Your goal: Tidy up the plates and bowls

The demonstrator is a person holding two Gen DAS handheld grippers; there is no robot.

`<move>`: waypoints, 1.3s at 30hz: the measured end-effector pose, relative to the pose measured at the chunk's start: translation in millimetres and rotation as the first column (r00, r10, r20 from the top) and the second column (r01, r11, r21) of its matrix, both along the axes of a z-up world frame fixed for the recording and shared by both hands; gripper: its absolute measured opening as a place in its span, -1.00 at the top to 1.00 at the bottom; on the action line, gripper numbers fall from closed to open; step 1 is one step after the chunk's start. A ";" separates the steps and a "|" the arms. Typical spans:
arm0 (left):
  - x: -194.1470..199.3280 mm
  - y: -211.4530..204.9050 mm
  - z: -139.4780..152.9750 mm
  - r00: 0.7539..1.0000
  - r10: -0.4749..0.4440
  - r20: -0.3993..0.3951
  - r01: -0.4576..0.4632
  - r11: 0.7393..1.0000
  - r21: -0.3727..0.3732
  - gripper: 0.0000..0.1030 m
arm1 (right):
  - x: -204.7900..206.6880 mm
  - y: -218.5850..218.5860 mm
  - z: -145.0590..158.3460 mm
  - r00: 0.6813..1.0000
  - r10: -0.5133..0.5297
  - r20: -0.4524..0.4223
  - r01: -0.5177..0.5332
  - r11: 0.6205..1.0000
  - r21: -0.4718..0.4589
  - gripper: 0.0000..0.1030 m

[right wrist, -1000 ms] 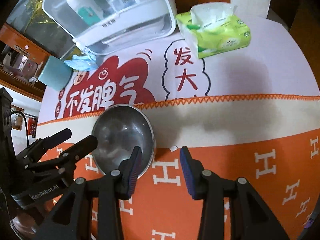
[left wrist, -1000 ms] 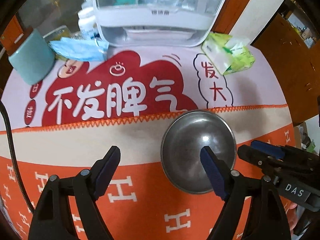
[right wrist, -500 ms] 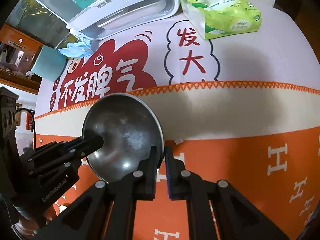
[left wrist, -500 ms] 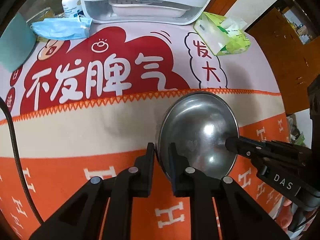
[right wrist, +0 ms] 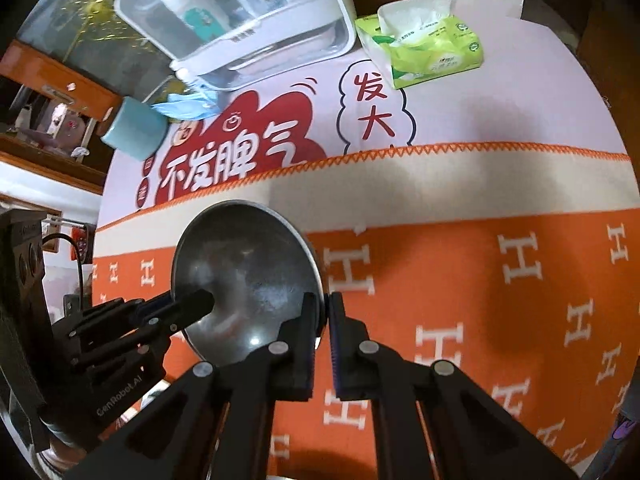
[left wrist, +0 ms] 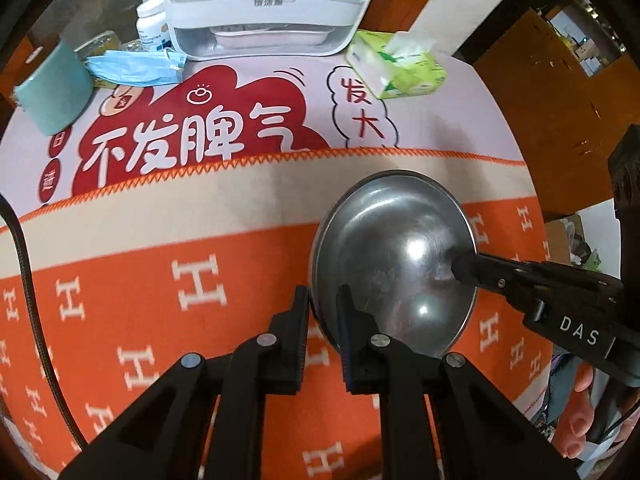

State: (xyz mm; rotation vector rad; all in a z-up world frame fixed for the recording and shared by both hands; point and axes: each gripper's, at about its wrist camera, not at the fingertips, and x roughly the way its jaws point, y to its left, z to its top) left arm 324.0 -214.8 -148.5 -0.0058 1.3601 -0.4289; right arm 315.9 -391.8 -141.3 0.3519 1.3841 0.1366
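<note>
A steel bowl (left wrist: 394,256) is held tilted above the orange patterned cloth (left wrist: 160,280). My left gripper (left wrist: 323,312) is shut on its left rim. My right gripper (right wrist: 325,320) is shut on its right rim; the bowl shows in the right wrist view (right wrist: 248,272). In the left wrist view the right gripper (left wrist: 464,266) reaches over the bowl's right edge. In the right wrist view the left gripper (right wrist: 200,304) reaches over the bowl's left edge.
At the back stand a white storage box (left wrist: 260,8), a green tissue pack (left wrist: 400,68), a blue face mask (left wrist: 136,68), a teal cup (left wrist: 52,88) and a white pill bottle (left wrist: 150,24). A black cable (left wrist: 24,280) runs along the left.
A second ago both grippers were open beside the bowl on the cloth. They shut on opposite rims and lifted the bowl, which now sits over the orange part, nearer me.
</note>
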 end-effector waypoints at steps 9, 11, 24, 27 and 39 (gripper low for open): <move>-75.5 0.3 37.9 0.999 -0.034 0.010 0.033 0.999 0.043 0.77 | -73.8 8.2 38.5 0.998 0.050 0.030 -0.050 0.999 -0.017 0.87; -98.3 2.3 42.5 0.999 -0.054 0.008 0.054 0.998 0.041 0.77 | -94.4 7.8 45.2 0.998 0.058 0.034 -0.058 0.998 -0.012 0.87; -224.0 8.5 23.9 0.989 -0.142 -0.042 0.144 0.989 0.043 0.72 | -210.5 14.5 36.0 0.996 0.094 -0.002 -0.094 0.996 0.000 0.87; -244.3 9.7 11.5 0.988 -0.142 -0.060 0.145 0.989 0.039 0.72 | -227.3 14.3 25.7 0.996 0.091 -0.021 -0.091 0.996 0.007 0.87; -275.8 14.9 -18.5 0.986 -0.147 -0.080 0.152 0.986 0.069 0.72 | -260.4 31.1 -0.3 0.989 0.143 -0.042 -0.145 0.988 -0.049 0.86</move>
